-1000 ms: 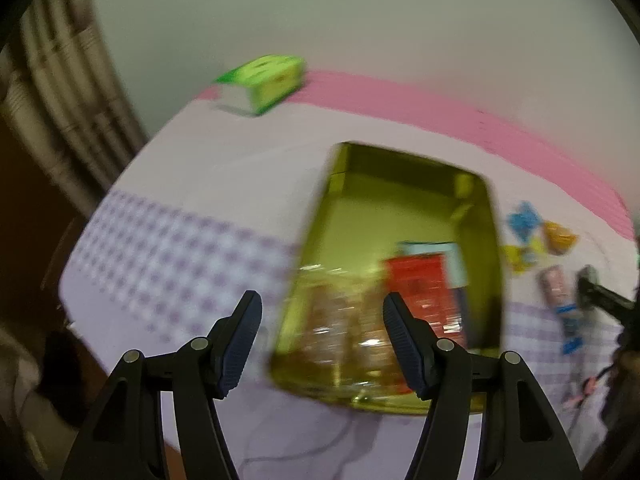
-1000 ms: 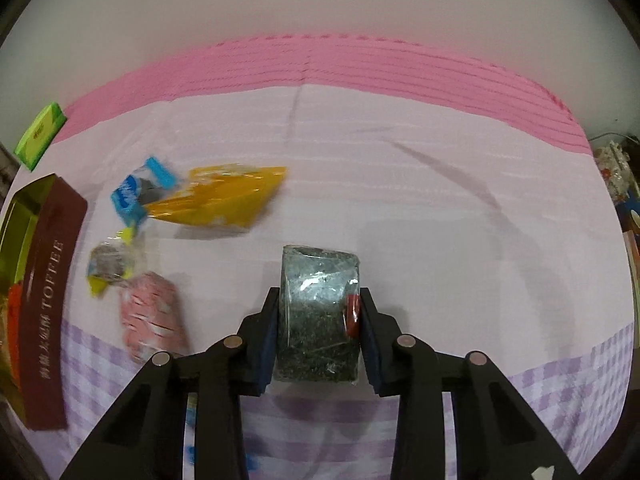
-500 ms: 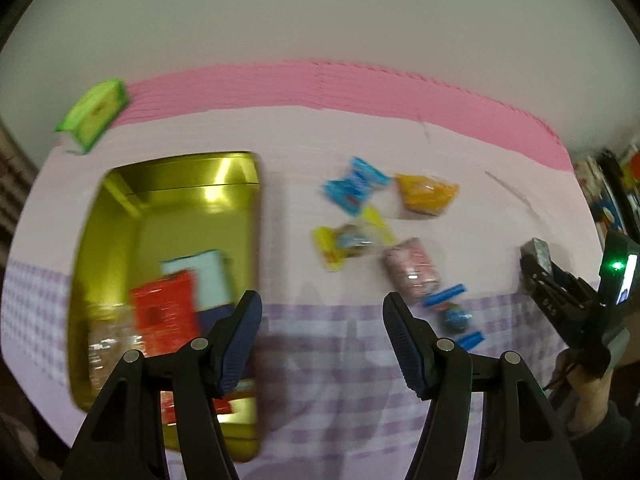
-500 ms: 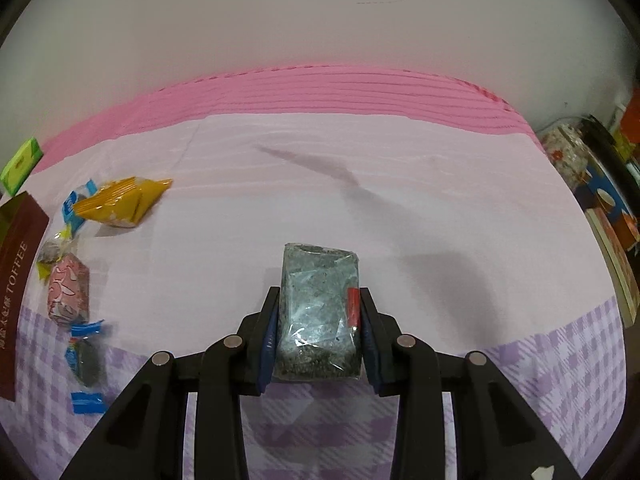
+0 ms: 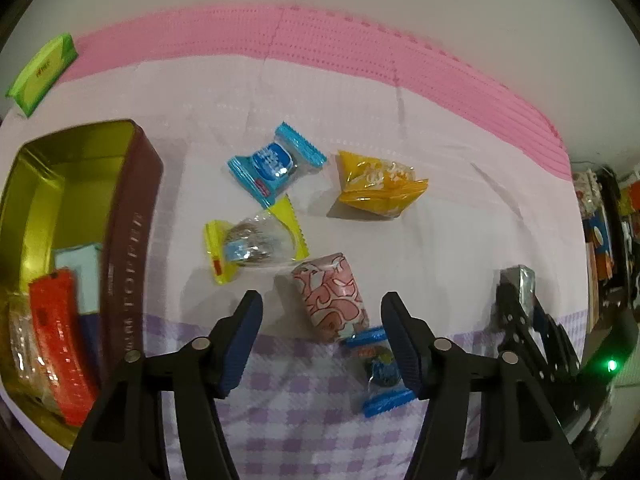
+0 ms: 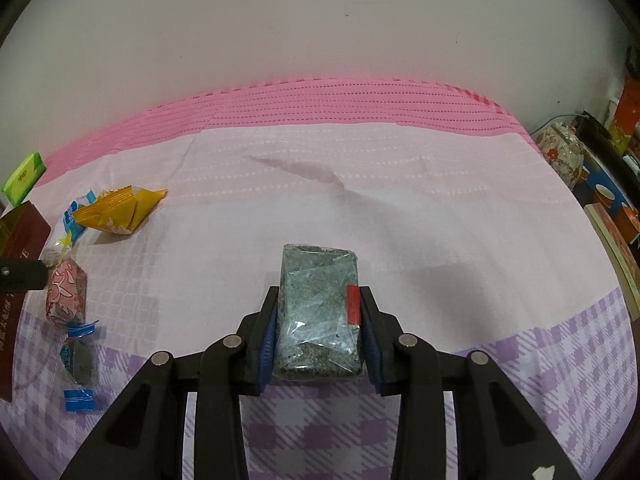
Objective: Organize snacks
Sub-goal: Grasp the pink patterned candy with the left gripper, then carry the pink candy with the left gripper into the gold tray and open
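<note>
My left gripper (image 5: 322, 320) points down over the loose snacks, and its jaws are closing. A pink patterned snack (image 5: 330, 298) lies on the cloth between the fingers with a gap on both sides. Just behind it lie a yellow-edged clear wrapper (image 5: 256, 240), a blue candy (image 5: 276, 164) and a yellow packet (image 5: 376, 184). A small blue-wrapped dark candy (image 5: 380, 368) sits by the right finger. My right gripper (image 6: 319, 300) is shut on a grey-green snack pack (image 6: 318, 312), held off to the right. The gold tin (image 5: 132, 220) stands at the left.
The tin holds a red packet (image 5: 56, 340) and a pale blue box (image 5: 80, 268). A green box (image 5: 40, 68) lies at the far left by the pink mat. Cluttered shelves (image 6: 608, 184) line the right edge. The cloth behind the right gripper is bare.
The left gripper swung right from above the tin to the loose snacks, and the pink snack now lies between its slightly narrower fingers. The right gripper shifted right with its pack, then held still.
</note>
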Tool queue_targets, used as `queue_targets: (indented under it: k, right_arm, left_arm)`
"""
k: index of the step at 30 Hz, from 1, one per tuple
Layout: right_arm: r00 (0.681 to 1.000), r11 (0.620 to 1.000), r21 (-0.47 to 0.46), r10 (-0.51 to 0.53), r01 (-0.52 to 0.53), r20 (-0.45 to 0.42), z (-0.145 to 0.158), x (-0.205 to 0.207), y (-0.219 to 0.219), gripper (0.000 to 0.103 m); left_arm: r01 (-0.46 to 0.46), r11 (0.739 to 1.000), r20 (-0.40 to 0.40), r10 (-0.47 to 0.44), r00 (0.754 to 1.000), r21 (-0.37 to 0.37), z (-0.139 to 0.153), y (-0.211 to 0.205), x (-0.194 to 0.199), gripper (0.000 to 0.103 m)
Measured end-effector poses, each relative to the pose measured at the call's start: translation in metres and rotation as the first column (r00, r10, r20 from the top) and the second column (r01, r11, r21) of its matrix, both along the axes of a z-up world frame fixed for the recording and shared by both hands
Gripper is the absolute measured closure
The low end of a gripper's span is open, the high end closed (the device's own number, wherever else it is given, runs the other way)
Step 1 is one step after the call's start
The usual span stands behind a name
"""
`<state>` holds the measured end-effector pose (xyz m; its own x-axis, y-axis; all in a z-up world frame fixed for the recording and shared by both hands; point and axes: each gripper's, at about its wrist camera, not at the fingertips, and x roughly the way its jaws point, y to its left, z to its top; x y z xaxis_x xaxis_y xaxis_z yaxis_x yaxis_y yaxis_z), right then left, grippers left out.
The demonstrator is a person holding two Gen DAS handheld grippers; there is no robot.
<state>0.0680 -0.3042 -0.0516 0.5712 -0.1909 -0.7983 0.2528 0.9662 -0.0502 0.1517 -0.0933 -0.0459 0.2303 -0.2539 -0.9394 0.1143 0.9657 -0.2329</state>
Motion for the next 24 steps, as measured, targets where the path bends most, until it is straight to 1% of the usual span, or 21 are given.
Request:
queue_targets:
  k: [7, 9, 10, 12, 13, 20, 24]
  right_arm:
    - [1.000, 1.000, 0.004, 0.004, -0.004, 0.001, 0.000, -0.001, 0.002, 0.067]
    - [1.000, 1.000, 0.004, 0.005, -0.005, 0.001, 0.000, -0.001, 0.001, 0.067]
    - [1.000, 1.000, 0.005, 0.005, -0.005, 0.001, 0.000, -0.001, 0.001, 0.067]
    - [1.000, 1.000, 0.006, 0.005, -0.005, 0.001, 0.000, -0.001, 0.001, 0.067]
    - [1.000, 1.000, 0.005, 0.005, -0.005, 0.001, 0.000, -0.001, 0.001, 0.067]
    - [1.000, 1.000, 0.005, 0.005, -0.005, 0.002, 0.000, 0.000, 0.001, 0.067]
    - [1.000, 1.000, 0.005, 0.005, -0.005, 0.002, 0.000, 0.000, 0.002, 0.067]
  left_arm:
    - [-0.005, 0.999, -0.021, 0.006, 1.000, 0.046, -0.017, -0.017, 0.009, 0.055]
    - [-0.004, 0.999, -0.031, 0.005, 0.999, 0.049, -0.022, -0.019, 0.010, 0.062]
    - [0.000, 0.998, -0.021, 0.001, 1.000, 0.058, -0.022, -0.020, 0.010, 0.063]
    - [0.021, 0.997, -0.013, -0.020, 1.000, 0.068, -0.022, -0.022, 0.008, 0.070]
    - [0.028, 0.997, -0.013, -0.028, 1.000, 0.068, -0.022, -0.022, 0.007, 0.071]
    - [0.072, 0.992, -0.008, -0.071, 0.997, 0.105, -0.018, -0.006, -0.014, 0.073]
    - [0.090, 0.990, 0.001, -0.091, 0.996, 0.110, -0.009, 0.004, -0.025, 0.073]
